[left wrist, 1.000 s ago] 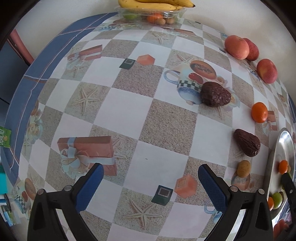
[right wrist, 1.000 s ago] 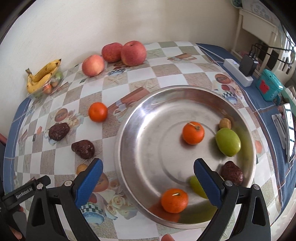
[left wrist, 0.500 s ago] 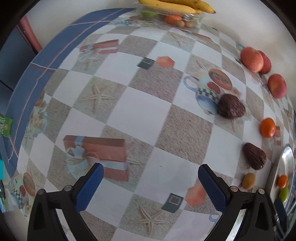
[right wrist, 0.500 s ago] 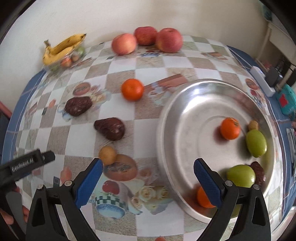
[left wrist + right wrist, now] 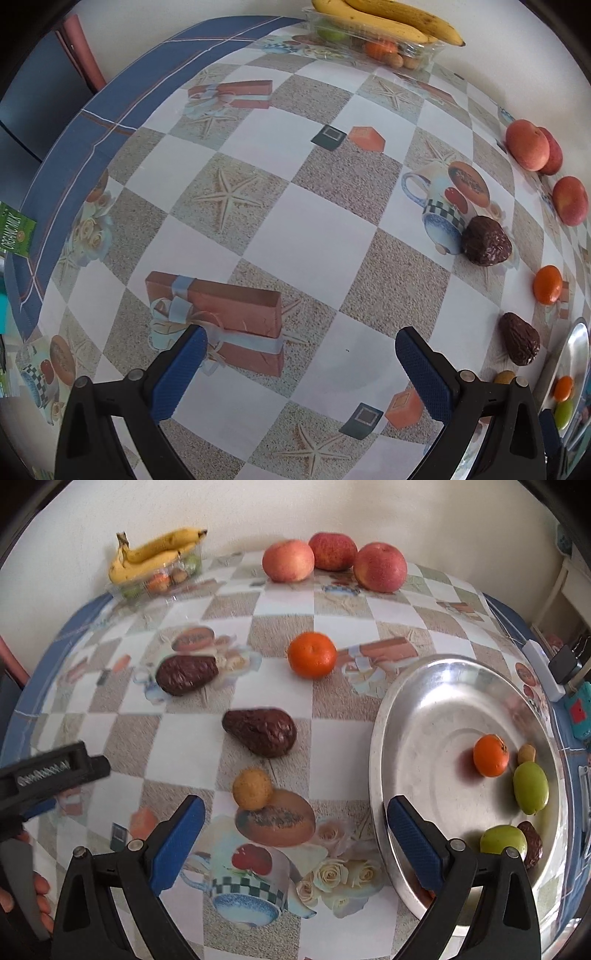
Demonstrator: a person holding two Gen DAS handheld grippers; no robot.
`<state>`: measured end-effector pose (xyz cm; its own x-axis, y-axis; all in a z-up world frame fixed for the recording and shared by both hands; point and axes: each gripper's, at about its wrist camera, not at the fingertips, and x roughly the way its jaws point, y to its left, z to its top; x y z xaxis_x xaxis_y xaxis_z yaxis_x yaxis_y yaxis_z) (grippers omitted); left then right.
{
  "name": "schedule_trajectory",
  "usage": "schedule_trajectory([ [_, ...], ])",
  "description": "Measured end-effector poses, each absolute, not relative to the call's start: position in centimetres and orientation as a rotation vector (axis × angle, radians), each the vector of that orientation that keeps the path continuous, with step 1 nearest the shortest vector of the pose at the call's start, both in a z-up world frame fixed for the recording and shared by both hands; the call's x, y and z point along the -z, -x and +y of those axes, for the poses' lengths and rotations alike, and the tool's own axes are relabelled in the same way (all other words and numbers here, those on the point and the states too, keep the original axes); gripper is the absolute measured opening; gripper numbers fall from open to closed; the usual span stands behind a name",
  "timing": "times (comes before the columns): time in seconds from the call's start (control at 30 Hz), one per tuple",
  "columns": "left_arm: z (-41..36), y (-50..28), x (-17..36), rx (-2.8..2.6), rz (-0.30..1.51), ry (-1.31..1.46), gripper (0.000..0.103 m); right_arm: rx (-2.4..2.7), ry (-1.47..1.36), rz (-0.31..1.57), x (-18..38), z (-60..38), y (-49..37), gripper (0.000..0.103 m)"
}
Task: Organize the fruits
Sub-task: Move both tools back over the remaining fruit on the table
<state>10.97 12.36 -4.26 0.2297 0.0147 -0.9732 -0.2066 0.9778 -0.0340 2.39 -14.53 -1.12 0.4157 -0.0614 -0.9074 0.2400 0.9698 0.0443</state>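
Fruits part sorted: several in metal tray (image 5: 413,686) at right; loose on cloth: tan ball (image 5: 252,788), dark fruit (image 5: 260,732), orange (image 5: 312,655); tan ball lies just beyond right gripper (image 5: 295,821), slightly left of centre; right gripper nearer, wide open, empty; left gripper (image 5: 301,362) wide open, empty, over bare cloth.

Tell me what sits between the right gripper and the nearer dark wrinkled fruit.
In the right wrist view, a small tan round fruit lies between the right gripper and the dark wrinkled fruit.
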Motion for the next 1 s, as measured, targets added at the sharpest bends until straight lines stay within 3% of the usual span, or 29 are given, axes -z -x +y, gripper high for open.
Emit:
schedule_trajectory([
  [0.27,13.8,-11.2,4.1,-0.158,1.324,0.163,0.103,0.14,-0.176,1.074,-0.2,-13.5,-2.7,0.099],
  [1.0,9.4,-11.3,4.4,-0.154,1.333,0.104,0.103,0.132,-0.163,1.203,3.6,-12.2,-4.8,0.099],
])
